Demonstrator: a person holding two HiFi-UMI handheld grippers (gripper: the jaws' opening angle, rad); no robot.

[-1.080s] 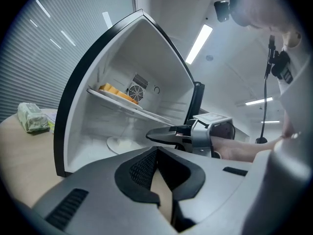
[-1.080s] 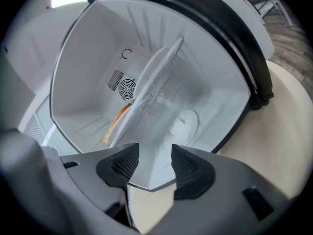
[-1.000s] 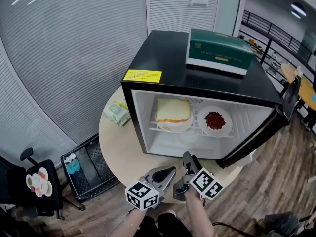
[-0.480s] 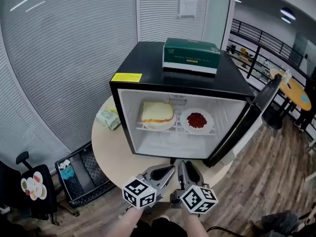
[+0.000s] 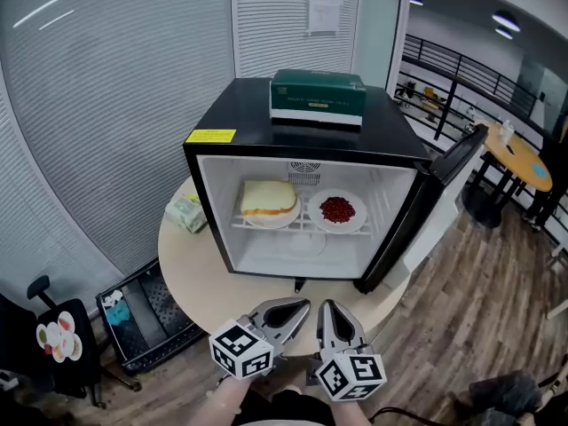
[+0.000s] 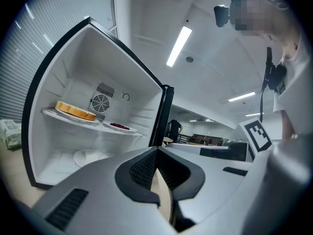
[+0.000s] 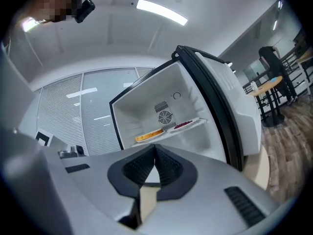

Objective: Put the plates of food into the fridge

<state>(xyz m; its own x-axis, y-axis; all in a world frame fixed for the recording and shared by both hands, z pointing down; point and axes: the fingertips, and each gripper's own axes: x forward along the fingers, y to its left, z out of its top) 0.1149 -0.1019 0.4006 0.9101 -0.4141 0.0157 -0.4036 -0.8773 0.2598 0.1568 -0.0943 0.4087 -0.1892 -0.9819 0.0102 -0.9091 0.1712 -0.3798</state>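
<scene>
Sandwich plate (image 5: 266,206) and red-berry plate (image 5: 337,211): both sitting on the fridge (image 5: 302,118) shelf (image 5: 304,228), 12 o'clock of the tools.
Left tool (image 5: 298,307): resting pinched together, empty.
Right tool (image 5: 326,310): jaws just closing, nothing between.
Risk: door (image 5: 444,169) hanging open at 2 o'clock, likely letting food warm if left unpushed.

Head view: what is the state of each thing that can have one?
Fridge door, open.
Cake plate, on the shelf, left.
Plate of red food, on the shelf, right.
Green box, closed, on the fridge.
Left gripper, shut, empty.
Right gripper, just closed, shut, empty.
</scene>
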